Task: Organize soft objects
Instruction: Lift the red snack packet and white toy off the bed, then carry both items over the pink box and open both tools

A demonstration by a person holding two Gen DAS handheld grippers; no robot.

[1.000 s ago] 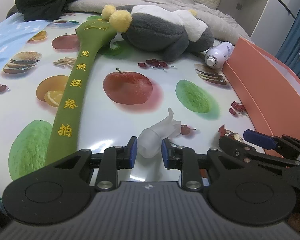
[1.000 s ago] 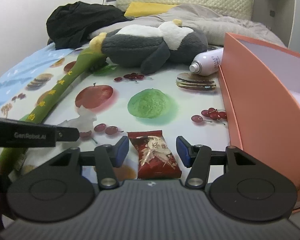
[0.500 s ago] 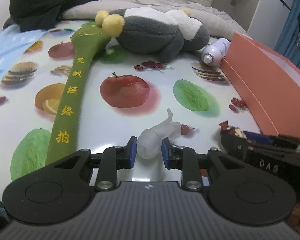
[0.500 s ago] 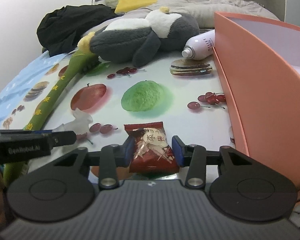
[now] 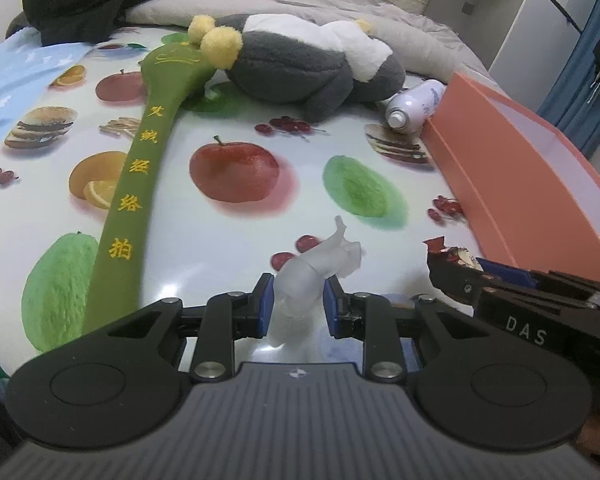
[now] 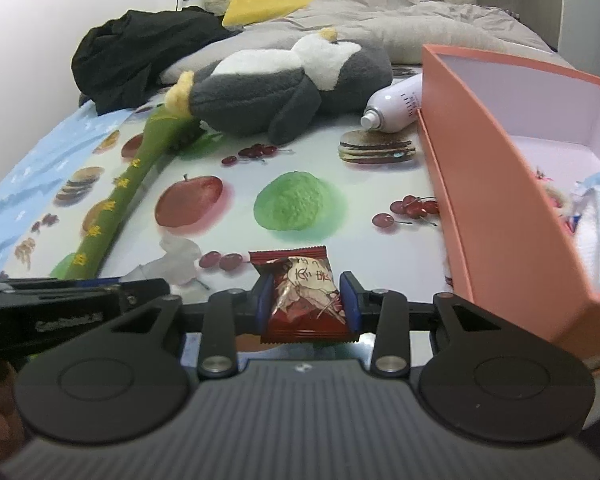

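Red snack packet [image 6: 305,295] between closing right gripper [image 6: 305,307] pads.

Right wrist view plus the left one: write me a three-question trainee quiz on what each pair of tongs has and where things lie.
1. True or false: the right tongs have the red snack packet between their pads.
2. What lies between the pads of the left tongs? A) spray can B) translucent white soft toy C) green padded stick
3. Fill in: the spray can lies on its side between the grey plush penguin and the ______ box.

Key
1. True; the jaws are closing on it.
2. B, the translucent white soft toy.
3. Orange; the orange box stands at the right.
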